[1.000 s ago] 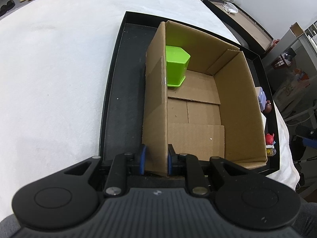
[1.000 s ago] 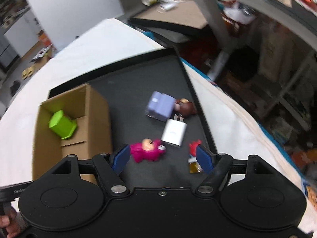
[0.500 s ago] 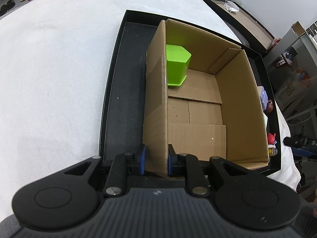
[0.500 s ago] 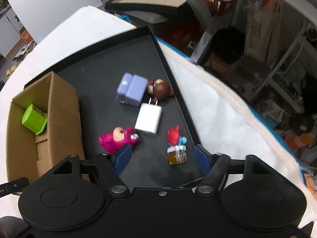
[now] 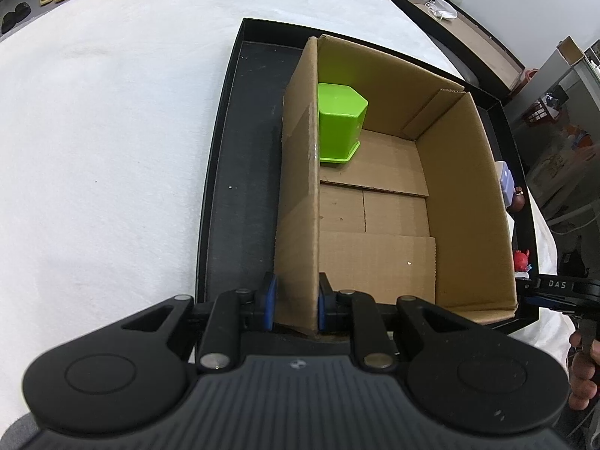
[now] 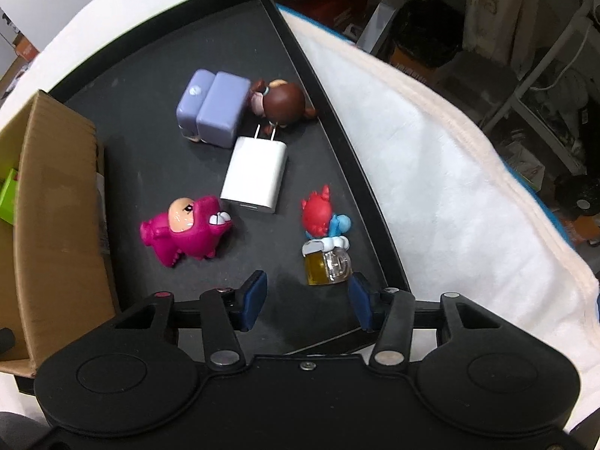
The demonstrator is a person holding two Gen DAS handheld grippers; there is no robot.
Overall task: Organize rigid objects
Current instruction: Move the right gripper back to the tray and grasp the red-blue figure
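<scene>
My left gripper (image 5: 296, 307) is shut on the near left wall of an open cardboard box (image 5: 300, 172) that stands in a black tray (image 5: 240, 172). A green hexagonal pot (image 5: 339, 127) lies inside the box at its far left. My right gripper (image 6: 307, 300) is open and empty, hovering over the tray's right part (image 6: 157, 165). Just ahead of it lie a red and blue figure with a yellow mug (image 6: 324, 232), a pink figure (image 6: 185, 230), a white charger (image 6: 257, 172), a lilac block (image 6: 212, 108) and a brown figure (image 6: 281, 103).
The tray rests on a white cloth (image 5: 105, 142). The box's outer wall (image 6: 52, 206) stands left of the toys. The tray's right rim (image 6: 337, 123) runs close to the red figure. Shelves and clutter (image 6: 506, 37) lie beyond the table edge.
My right gripper has moved forward and down toward the toys, which now look larger and closer. My left gripper keeps its hold on the box wall.
</scene>
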